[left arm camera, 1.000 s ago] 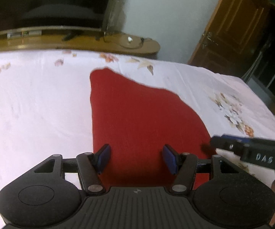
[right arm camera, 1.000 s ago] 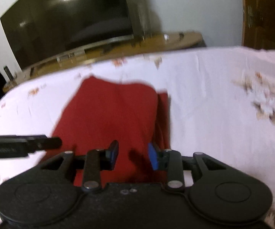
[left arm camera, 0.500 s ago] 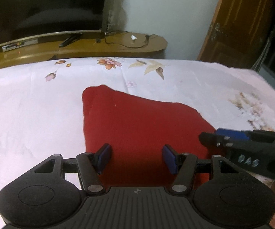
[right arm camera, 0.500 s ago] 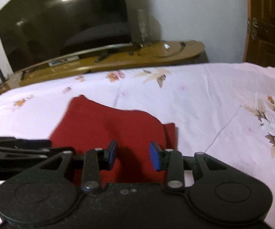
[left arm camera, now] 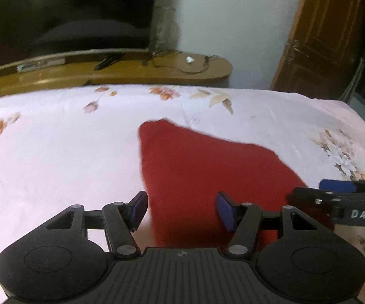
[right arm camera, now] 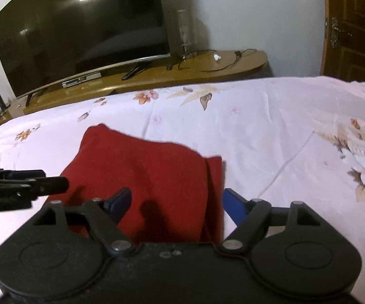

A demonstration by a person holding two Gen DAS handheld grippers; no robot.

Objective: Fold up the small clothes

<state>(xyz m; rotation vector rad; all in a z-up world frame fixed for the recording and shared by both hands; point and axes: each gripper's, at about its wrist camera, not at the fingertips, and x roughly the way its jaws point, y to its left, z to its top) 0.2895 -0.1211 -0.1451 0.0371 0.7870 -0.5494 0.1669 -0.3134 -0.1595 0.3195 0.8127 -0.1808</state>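
A folded red garment (left arm camera: 207,174) was laid flat on the floral bedsheet (left arm camera: 55,152). The left gripper (left arm camera: 181,211) was held released above its near left edge, nothing being pinched. The right gripper (right arm camera: 176,206) was seen with its jaws opening over the cloth's near right edge, the pads not pressed on it.

The near edge of the red cloth (left arm camera: 195,177) is hidden behind the left gripper (left arm camera: 181,209) at the bottom of the frame, and the television (left arm camera: 63,12) is cut off at the upper left.
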